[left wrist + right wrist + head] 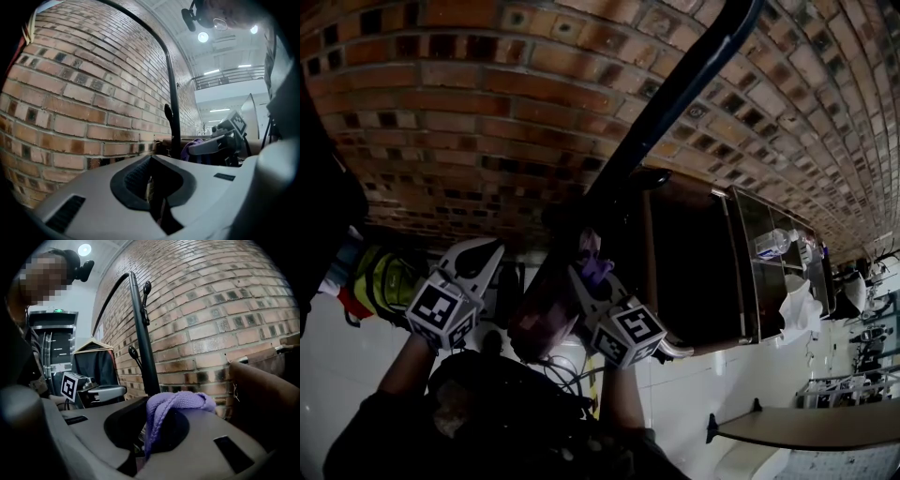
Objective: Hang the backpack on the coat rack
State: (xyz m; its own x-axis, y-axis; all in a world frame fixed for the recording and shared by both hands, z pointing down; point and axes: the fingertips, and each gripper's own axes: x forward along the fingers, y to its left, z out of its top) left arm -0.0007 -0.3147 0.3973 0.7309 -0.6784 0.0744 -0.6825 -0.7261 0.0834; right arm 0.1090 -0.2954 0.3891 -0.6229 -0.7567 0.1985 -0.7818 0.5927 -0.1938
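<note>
The coat rack's black pole (675, 103) rises in front of a brick wall; in the right gripper view the pole (143, 343) carries knobbed hooks (146, 287). A dark maroon backpack (539, 323) hangs between my two grippers, close to the pole. My right gripper (586, 281) is shut on its purple top strap (178, 401), which bunches over the jaws (143, 437). My left gripper (492, 253) sits just left of the bag. Its jaws are closed (151, 187) with a thin pale and dark strip pinched between them, seemingly part of the backpack.
A dark brown cabinet (694, 272) stands against the wall right of the pole. A dark garment on a hanger (93, 364) hangs further along the wall. A yellow-green and red thing (380, 281) lies at the left, a round table (806, 427) at the lower right.
</note>
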